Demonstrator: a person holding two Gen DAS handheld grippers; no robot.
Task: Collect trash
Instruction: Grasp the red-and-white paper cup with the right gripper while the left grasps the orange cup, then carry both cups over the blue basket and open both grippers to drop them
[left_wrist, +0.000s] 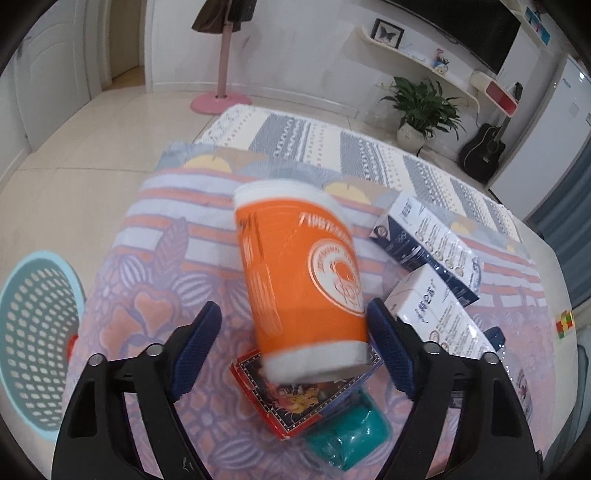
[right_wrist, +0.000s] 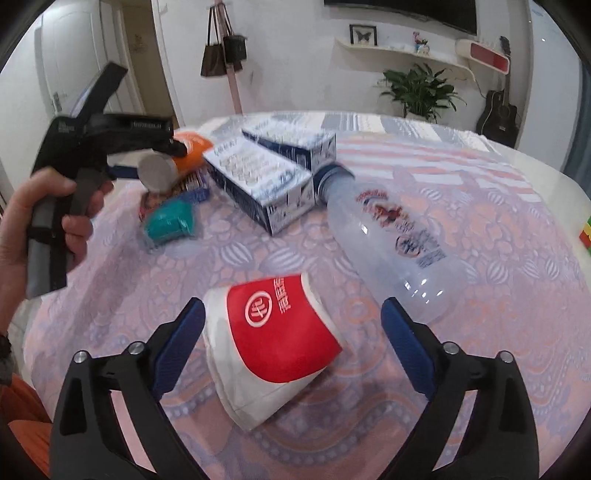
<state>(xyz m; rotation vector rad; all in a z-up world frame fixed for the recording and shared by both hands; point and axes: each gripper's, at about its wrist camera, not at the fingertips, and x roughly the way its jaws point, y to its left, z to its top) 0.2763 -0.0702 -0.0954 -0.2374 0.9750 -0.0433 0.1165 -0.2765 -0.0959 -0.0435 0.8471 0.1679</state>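
An orange paper cup (left_wrist: 301, 284) lies tilted between the fingers of my left gripper (left_wrist: 295, 325), whose jaws stand wide on either side of it; the right pad is at its side, the left pad apart. The cup is blurred. It also shows in the right wrist view (right_wrist: 184, 155) at the left gripper (right_wrist: 162, 147). Under it lie a red card box (left_wrist: 295, 402) and a teal cup (left_wrist: 351, 435). My right gripper (right_wrist: 293, 321) is open around a red-and-white paper cup (right_wrist: 273, 343) lying on the tablecloth, not touching it.
Two blue-white cartons (left_wrist: 428, 240) (right_wrist: 273, 173) lie on the table. A clear plastic bottle (right_wrist: 391, 236) lies on its side. A teal perforated basket (left_wrist: 33, 332) stands on the floor at the left. A coloured cube (left_wrist: 565, 323) sits near the right table edge.
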